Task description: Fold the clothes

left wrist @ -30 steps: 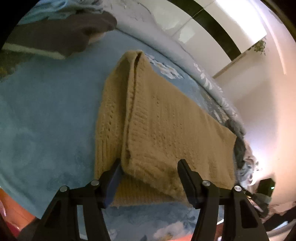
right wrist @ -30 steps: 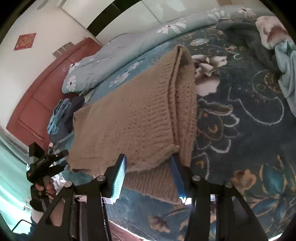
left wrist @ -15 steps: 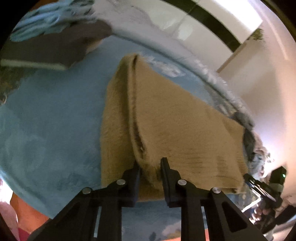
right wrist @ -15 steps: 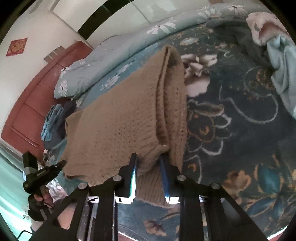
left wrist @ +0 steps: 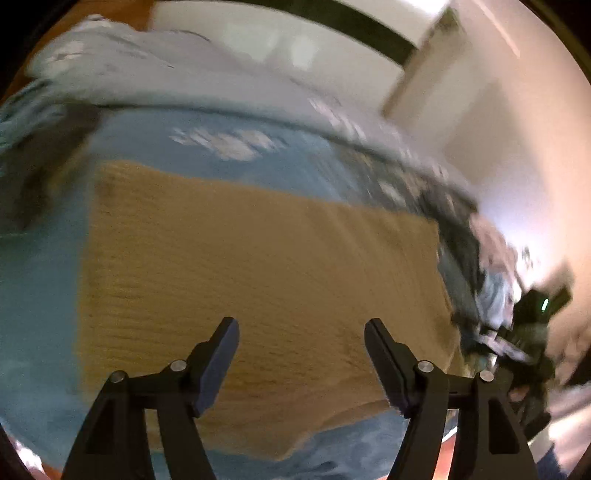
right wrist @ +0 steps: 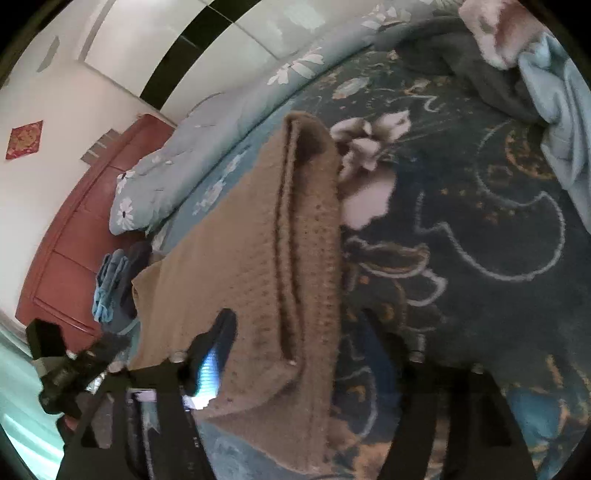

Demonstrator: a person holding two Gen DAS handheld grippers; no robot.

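A bed (right wrist: pixel 480 240) is covered by a dark teal floral blanket, with a pale blue flowered quilt (right wrist: pixel 221 129) bunched along its far edge. White walls crossed by a black band (right wrist: pixel 192 33) are seen behind a red-brown wooden headboard (right wrist: pixel 74 229)

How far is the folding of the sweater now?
Done: the sweater lies on the bed folded into a layered rectangle, its stacked edges showing in the right wrist view. In hand: nothing; the left gripper and right gripper are both open above it. Left: perhaps one more fold, and the rumpled clothes at the far corner look unfolded.
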